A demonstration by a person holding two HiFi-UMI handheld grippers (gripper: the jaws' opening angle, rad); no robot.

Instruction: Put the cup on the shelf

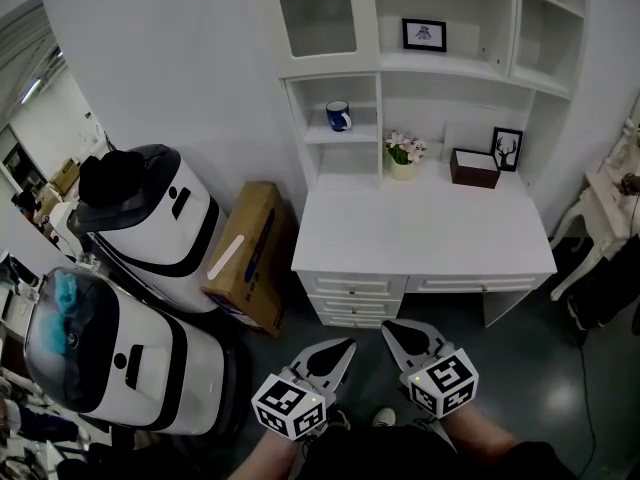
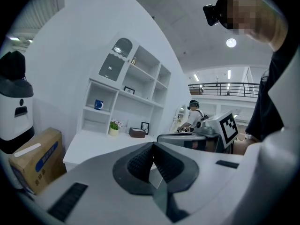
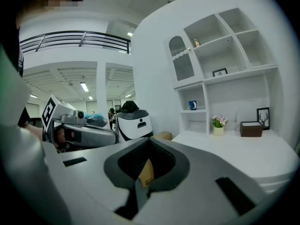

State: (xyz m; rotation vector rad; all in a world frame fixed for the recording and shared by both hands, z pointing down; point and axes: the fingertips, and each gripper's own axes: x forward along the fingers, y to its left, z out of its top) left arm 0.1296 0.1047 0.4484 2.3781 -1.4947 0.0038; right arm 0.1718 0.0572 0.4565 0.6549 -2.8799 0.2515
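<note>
Two smooth white robots (image 1: 160, 218) and a cardboard box (image 1: 250, 258) are seen at left. The left gripper (image 1: 342, 348) and right gripper (image 1: 393, 331) are held low, jaws clenched on nothing. A glossy blue cup (image 1: 338, 116) is already set on the white shelf (image 1: 340, 136). It could be knocked off by a careless reach.

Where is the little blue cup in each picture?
Head view: blue ceramic cup on a small white shelf, upper middle.
Left gripper view: cup left of centre, same shelf.
Right gripper view: cup right of centre, same shelf.
Shared landmark: potted pink flowers, lower right of it in every view.
</note>
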